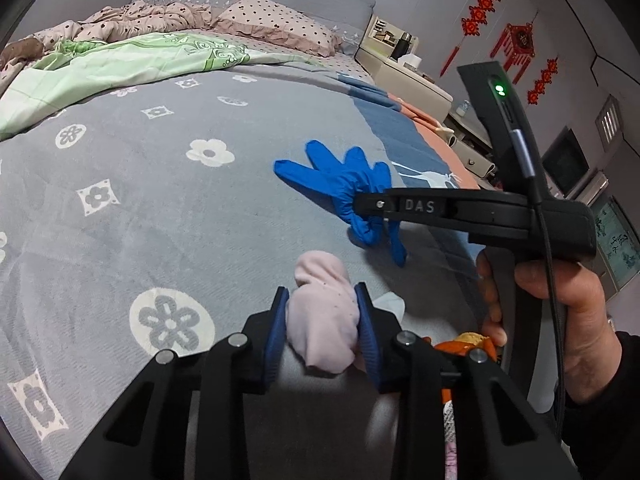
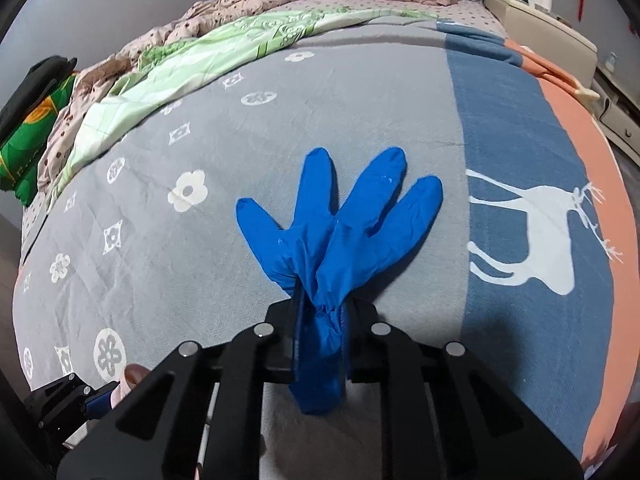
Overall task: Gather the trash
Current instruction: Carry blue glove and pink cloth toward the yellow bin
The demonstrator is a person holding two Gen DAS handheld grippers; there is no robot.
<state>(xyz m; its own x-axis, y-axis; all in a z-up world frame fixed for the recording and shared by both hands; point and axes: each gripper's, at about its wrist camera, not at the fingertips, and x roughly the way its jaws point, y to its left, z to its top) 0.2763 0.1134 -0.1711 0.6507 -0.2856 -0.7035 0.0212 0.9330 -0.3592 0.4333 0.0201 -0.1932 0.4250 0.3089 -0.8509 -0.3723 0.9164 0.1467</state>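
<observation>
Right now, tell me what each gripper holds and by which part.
The left gripper is shut on the pink cloth, around its middle. The right gripper is shut on the blue glove, at its bunched wrist end; the glove's fingers lie on the blanket.

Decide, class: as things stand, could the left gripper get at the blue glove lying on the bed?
Probably not. The left gripper is already shut on a pale pink cloth, so its jaws are full, and the right gripper already pinches the blue glove at its cuff.
</observation>
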